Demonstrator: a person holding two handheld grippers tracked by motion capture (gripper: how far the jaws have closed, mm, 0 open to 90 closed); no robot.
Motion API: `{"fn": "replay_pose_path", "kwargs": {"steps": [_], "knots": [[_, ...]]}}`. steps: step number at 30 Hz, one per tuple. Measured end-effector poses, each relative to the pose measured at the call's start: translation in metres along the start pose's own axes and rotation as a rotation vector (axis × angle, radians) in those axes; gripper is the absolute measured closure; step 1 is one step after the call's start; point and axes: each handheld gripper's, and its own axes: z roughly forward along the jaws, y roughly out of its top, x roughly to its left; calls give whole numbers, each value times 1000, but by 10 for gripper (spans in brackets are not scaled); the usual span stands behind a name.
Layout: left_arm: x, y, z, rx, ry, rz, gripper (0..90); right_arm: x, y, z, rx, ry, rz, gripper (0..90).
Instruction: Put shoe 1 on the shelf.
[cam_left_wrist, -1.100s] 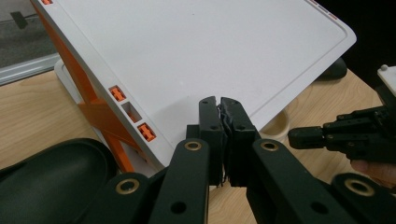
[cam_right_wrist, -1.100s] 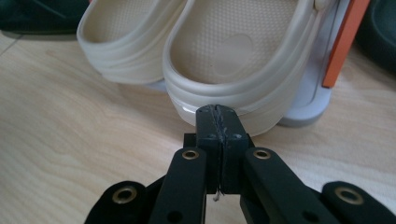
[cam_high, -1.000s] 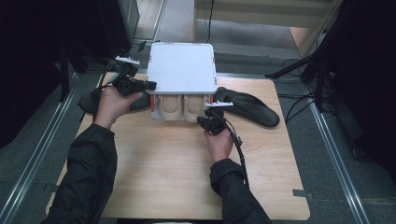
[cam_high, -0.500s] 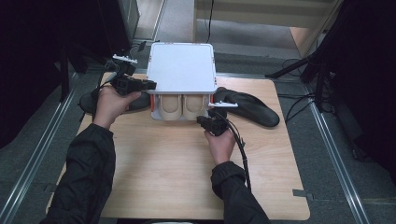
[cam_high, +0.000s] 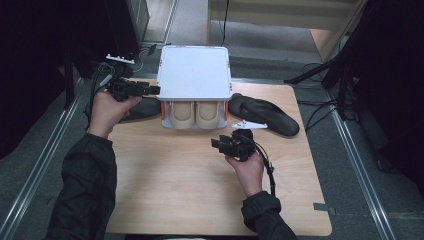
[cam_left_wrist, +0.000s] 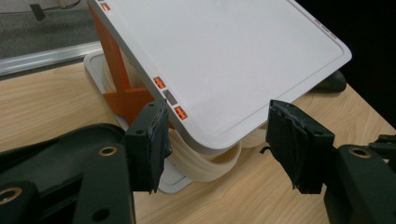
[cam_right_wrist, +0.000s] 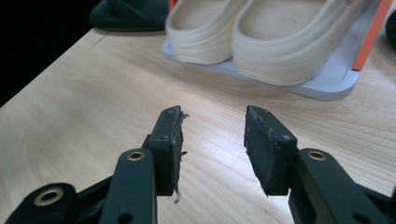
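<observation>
High view: white rack (cam_high: 194, 75) holds cream shoe pair (cam_high: 195, 114), seemingly touching; both tools just opened, empty.

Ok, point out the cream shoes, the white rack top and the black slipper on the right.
cream shoes (cam_high: 195, 114), high view, on their rounded ends
white rack top (cam_high: 194, 71), high view, middle of the flat panel
black slipper (cam_high: 265, 114), high view, middle of its footbed

Soft overhead light fell evenly on the wooden table (cam_high: 200, 190), while the surroundings sank into near-black. The white shelf top (cam_high: 194, 70) looked bright without harsh glare. Shadows were faint. The high view was slightly soft and grainy.
</observation>
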Motion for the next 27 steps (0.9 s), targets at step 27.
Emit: {"fn": "replay_pose_path", "kwargs": {"steps": [27], "knots": [[39, -33, -6, -13, 101, -74, 382, -7, -39, -46, -28, 29, -2, 486]]}}
